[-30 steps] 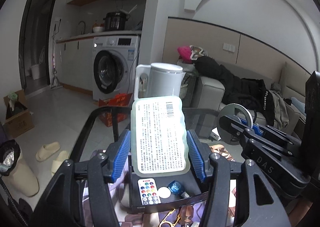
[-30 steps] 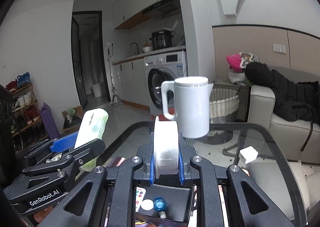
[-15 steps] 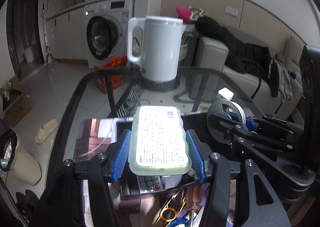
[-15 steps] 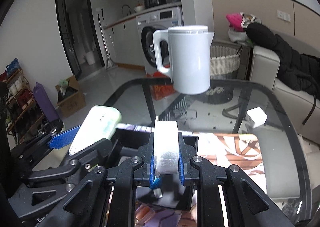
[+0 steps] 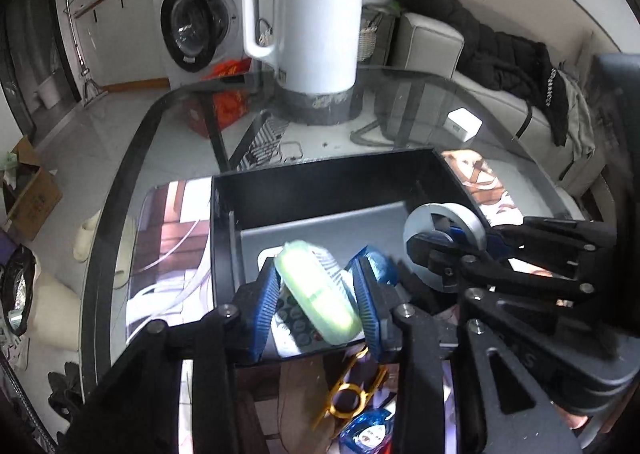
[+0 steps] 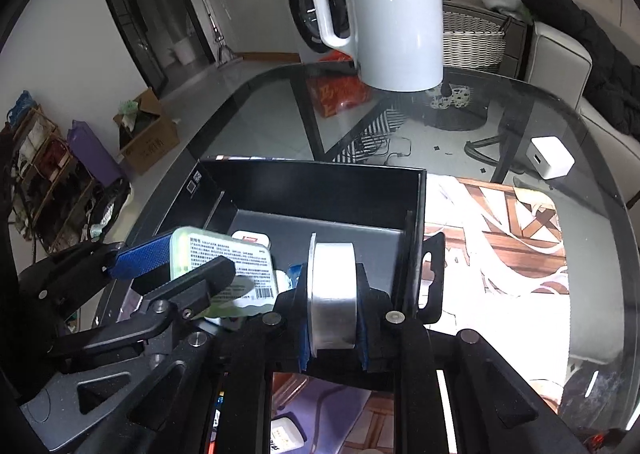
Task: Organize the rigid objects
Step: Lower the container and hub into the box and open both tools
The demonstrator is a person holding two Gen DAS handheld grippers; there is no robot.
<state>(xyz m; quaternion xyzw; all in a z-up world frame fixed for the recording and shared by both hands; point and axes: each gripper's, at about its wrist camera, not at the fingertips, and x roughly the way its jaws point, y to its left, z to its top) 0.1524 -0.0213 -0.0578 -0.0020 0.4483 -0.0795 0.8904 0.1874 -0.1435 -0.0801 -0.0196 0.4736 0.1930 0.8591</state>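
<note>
I see the black box (image 6: pixel 320 189) holding a remote (image 5: pixel 294 324); my left tool (image 5: pixel 316 294) clamps the green case (image 5: pixel 316 296), seemingly blurred, my right tool (image 6: pixel 334 310) the tape roll (image 6: pixel 334 294) at 3 o'clock.

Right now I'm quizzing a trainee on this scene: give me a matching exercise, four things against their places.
1. pale green flat plastic case
2. grey roll of tape
3. tall white electric kettle
4. small white cube charger

a. alone on bare glass, right of the box
b. between the left gripper's blue pads
c. on its dark base at the table's far side
d. clamped upright in the right gripper

Pairs: 1-b, 2-d, 3-c, 4-a
</note>
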